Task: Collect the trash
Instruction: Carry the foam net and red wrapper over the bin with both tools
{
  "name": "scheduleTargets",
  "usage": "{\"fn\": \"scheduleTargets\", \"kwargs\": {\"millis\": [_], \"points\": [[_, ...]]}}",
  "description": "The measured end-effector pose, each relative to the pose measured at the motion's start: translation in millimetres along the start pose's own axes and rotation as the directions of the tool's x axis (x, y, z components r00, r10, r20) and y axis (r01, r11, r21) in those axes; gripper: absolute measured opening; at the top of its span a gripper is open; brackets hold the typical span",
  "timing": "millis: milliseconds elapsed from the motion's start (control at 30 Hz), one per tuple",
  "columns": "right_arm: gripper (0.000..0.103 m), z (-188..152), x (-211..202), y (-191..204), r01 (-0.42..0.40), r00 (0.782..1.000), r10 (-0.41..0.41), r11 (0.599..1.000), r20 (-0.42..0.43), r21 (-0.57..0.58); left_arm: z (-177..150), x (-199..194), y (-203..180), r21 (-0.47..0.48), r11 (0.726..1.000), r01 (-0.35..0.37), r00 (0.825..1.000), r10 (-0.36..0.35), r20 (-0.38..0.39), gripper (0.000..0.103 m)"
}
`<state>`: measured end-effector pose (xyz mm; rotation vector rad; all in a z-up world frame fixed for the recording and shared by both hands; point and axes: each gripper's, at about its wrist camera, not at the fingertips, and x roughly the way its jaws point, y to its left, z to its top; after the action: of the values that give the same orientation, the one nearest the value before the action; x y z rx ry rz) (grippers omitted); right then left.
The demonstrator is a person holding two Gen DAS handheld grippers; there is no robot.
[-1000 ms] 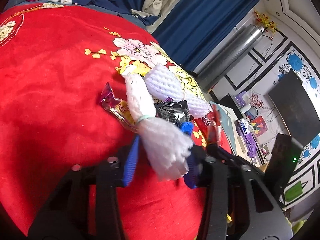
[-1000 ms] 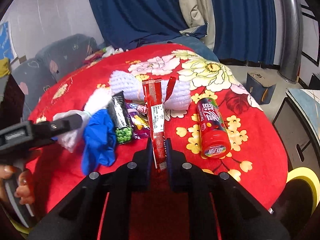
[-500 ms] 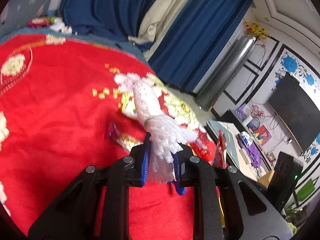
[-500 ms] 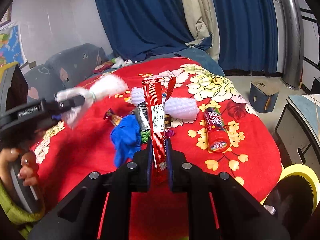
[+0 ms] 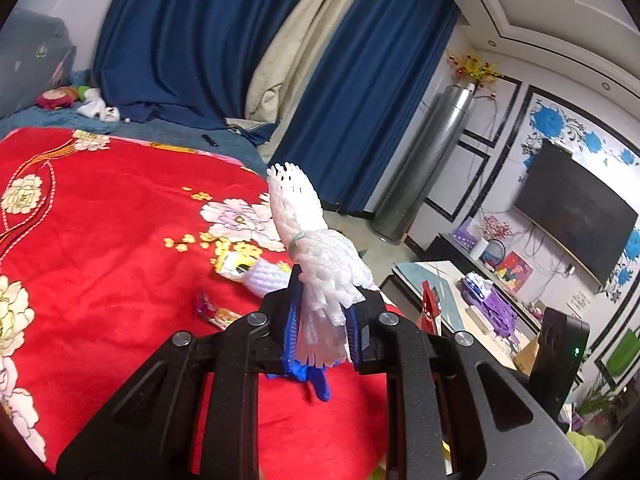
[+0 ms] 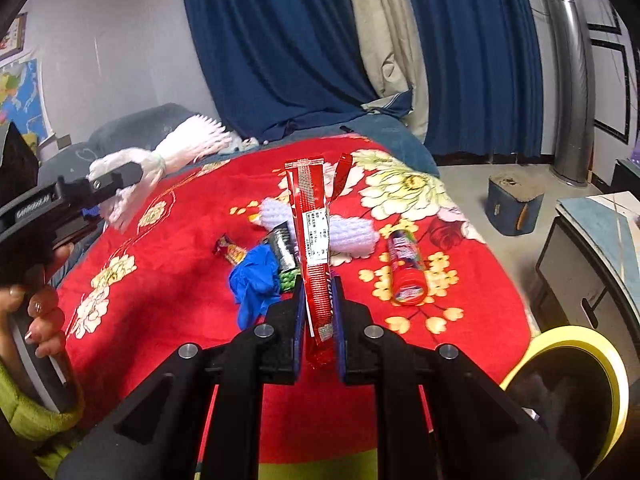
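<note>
A round table under a red floral cloth (image 6: 168, 280) is strewn with litter. All places below are given from that table.

The left gripper (image 5: 322, 328) is clamped on a white foam net (image 5: 316, 264), a bundle tied round the middle with a band, and holds it in the air above the table's left side. Its jaws have just been closing on the net, which sits between the blue pads. The hand (image 6: 38, 312) working this gripper shows at the table's left edge, with a green sleeve below it.

The right gripper (image 6: 318, 320) is clenched on a long red wrapper (image 6: 314, 240), which stands upright above the table's near edge.

Still lying on the cloth: a blue glove (image 6: 256, 280) near the middle, a dark packet (image 6: 284, 248) touching it, a small candy wrapper (image 6: 228, 250) just to the glove's left, a second white foam net (image 6: 344, 232) behind them, and a red tube (image 6: 406, 268) to the right.

A yellow-rimmed bin (image 6: 560, 384) sits low at the table's near right side.

By my reading, the job is early: two pieces are lifted but neither has reached the bin, and at least five more wait on the cloth.
</note>
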<state>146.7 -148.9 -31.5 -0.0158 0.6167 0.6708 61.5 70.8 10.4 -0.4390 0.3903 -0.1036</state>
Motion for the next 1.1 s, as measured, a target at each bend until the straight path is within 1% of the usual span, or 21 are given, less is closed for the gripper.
{"fn": "scheduleTargets", "kwargs": {"millis": [300, 633, 833, 967, 1100], "points": [[0.012, 0, -26, -31, 0.072, 0.996, -0.075, 0.995, 0.049, 0.07, -13, 6, -24, 0.055, 0.997, 0.054, 0.998, -0.052, -0.038, 0.014], [0.012, -11, -56, -70, 0.165, 0.98, -0.178, 0.976, 0.091, 0.14, -32, 17, -55, 0.119, 0.985, 0.124, 0.989, -0.112, -0.1, 0.013], [0.012, -19, -73, -90, 0.221, 0.964, -0.242, 0.96, 0.109, 0.172, -50, 24, -83, 0.175, 0.97, 0.168, 0.979, -0.143, -0.147, 0.013], [0.012, -28, -84, -105, 0.266, 0.951, -0.29, 0.945, 0.111, 0.19, -60, 25, -102, 0.223, 0.952, 0.21, 0.971, -0.176, -0.162, 0.013], [0.012, -35, -94, -122, 0.295, 0.94, -0.325, 0.928, 0.106, 0.228, -69, 29, -118, 0.264, 0.935, 0.235, 0.964, -0.189, -0.186, 0.013]]}}
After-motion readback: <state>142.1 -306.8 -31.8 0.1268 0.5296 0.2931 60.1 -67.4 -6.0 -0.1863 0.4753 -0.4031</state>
